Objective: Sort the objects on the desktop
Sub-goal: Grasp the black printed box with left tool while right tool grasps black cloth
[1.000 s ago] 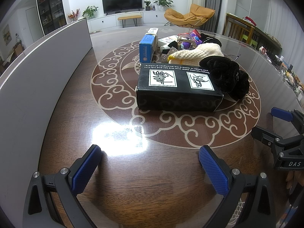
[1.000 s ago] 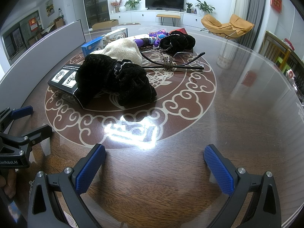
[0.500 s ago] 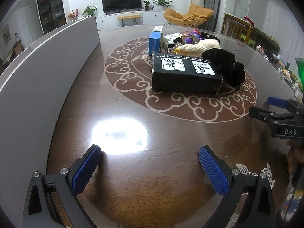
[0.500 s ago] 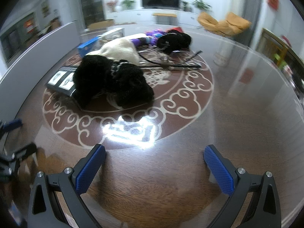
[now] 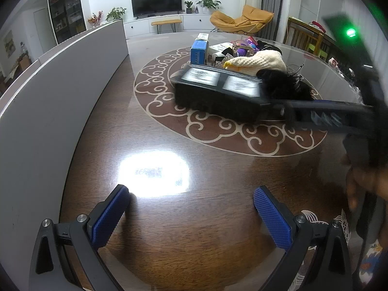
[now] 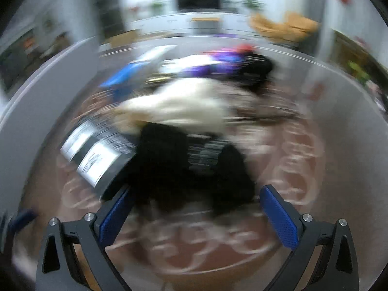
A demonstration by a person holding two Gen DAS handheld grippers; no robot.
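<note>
Near the table's [image 5: 169, 230] middle, the right gripper [image 6: 197, 214], jaws spread, frames the black fluffy item [image 6: 194, 169], seemingly to grab it; the left gripper [image 5: 191, 215] waits gaping, empty.

The left wrist view sits low over the worktop [image 5: 150, 218], facing the pile at 1 o'clock, well back from it. The right wrist view, heavily blurred, looks from close in at the same pile, dead ahead at 12 o'clock. Both share the black box [image 5: 215, 92] [image 6: 97, 160] and cream knit [image 5: 257, 61] [image 6: 179, 106].
</note>
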